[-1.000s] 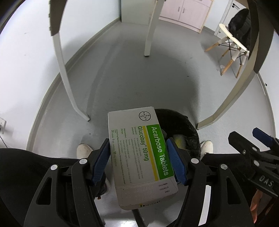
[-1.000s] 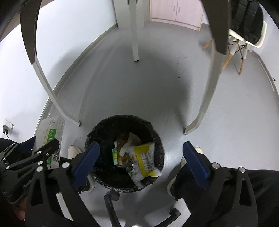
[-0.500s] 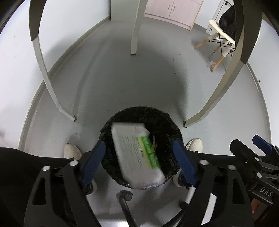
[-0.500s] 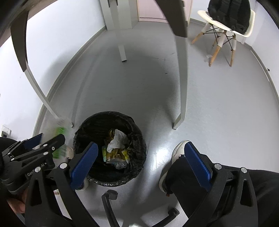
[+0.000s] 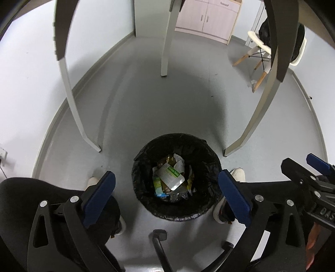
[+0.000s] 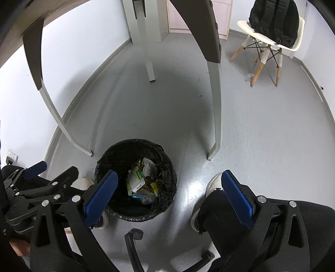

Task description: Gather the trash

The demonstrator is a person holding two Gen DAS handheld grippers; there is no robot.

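A black-lined trash bin (image 5: 144,165) (image 6: 167,167) stands on the grey floor between the person's white shoes. The white-and-green tablet box (image 5: 170,175) (image 6: 136,177) lies inside it on top of crumpled wrappers. My left gripper (image 5: 166,193) hangs above the bin, its jaws still opening wide with nothing between them. In the right wrist view my right gripper (image 6: 169,195) is open and empty, just right of the bin. The left gripper (image 6: 35,173) also shows at that view's left edge.
Grey table legs (image 5: 73,108) (image 5: 259,113) (image 6: 215,108) stand around the bin. An office chair base (image 5: 159,236) (image 6: 134,234) sits at the bottom. A white chair (image 6: 270,41) with a black backpack (image 6: 274,18) is far right. The person's dark trouser legs (image 5: 18,200) (image 6: 219,209) flank the bin.
The left gripper opened and let go of the tablet box, which fell into the bin. Both grippers rose, so the bin looks smaller now.
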